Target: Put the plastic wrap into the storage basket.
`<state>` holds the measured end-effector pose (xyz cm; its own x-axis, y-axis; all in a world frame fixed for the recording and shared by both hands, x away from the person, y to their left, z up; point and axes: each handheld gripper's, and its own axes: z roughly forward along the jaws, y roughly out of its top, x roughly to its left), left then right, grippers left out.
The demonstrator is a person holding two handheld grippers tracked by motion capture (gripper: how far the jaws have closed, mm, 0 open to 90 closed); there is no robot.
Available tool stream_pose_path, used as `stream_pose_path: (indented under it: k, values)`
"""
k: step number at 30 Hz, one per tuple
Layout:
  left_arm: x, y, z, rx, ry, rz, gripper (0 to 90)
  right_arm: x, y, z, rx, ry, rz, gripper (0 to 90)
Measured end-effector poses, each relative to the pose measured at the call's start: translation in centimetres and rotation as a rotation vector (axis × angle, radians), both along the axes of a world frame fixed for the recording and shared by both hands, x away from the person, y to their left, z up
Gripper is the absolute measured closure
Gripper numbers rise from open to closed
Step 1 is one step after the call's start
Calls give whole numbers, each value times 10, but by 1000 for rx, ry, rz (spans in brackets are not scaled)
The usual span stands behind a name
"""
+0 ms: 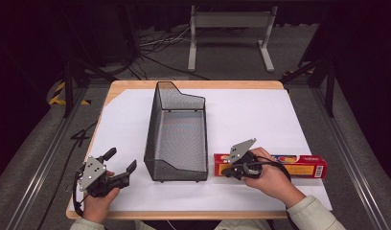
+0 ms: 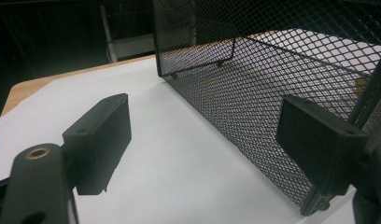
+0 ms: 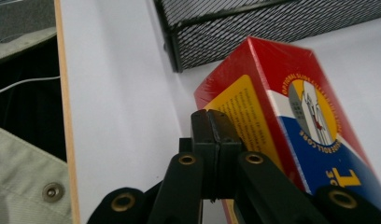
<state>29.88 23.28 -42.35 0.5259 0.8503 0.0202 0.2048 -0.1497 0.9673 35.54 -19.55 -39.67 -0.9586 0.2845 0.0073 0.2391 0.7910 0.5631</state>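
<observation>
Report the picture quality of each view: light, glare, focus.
High view: the white table sheet is evenly lit, the surroundings dark. Left gripper view: the mesh basket looks sharp, the near tool pads soft. Right gripper view: the red box shows a little wrapper glare, its print slightly blurred.

Long red carton (image 1: 280, 165) with yellow and blue panels, film-wrapped, lying flat on my tabletop (image 1: 260, 120), just right of the black mesh basket (image 1: 177, 139), near edge.

Red-yellow-blue box (image 1: 299, 165); black mesh basket (image 1: 177, 134); white sheet (image 1: 251, 120).
</observation>
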Motion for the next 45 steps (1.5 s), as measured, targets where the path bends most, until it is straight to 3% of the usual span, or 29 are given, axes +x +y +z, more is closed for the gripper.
stream_pose_path:
  k: [2, 7, 12, 21, 26, 30, 33, 35, 37, 38, 39, 40, 45]
  values:
    - [0, 0, 0, 3, 4, 0, 189, -2, 2, -5, -12, 17, 11, 900]
    - [1, -1, 0, 3, 3, -2, 189, -4, 8, -11, -36, 4, 18, 900]
    - [1, 0, 0, 1, 3, 1, 189, -4, 16, -18, -90, -62, -6, 900]
    - [1, 1, 0, -3, -1, 2, 189, 17, 25, -22, -99, -103, -158, 900]
    - [0, 2, 0, -4, -1, 3, 189, 34, 24, -24, -70, -103, -266, 900]
    - [0, 2, 0, -2, 1, 4, 189, 45, 21, -25, -47, -110, -313, 900]
    - [0, 3, 0, -5, 2, 3, 189, 45, 20, -25, -42, -89, -290, 877]
    - [1, 3, 0, -6, 2, 5, 189, 42, 17, -21, -10, -47, -258, 841]
    - [1, 3, 0, -6, 1, 4, 189, 38, 15, -16, 10, -43, -241, 822]
    - [1, 3, 0, -6, 1, 5, 189, 35, 13, -12, 14, -45, -234, 799]
    - [1, 3, 0, -7, 1, 3, 189, 27, 5, 0, 75, -36, -239, 726]
    - [2, 2, 0, -6, 1, 4, 189, 27, 5, 0, 75, -36, -239, 726]
    - [3, -1, 0, -1, -1, -4, 189, 18, -25, 22, 189, -95, -325, 489]
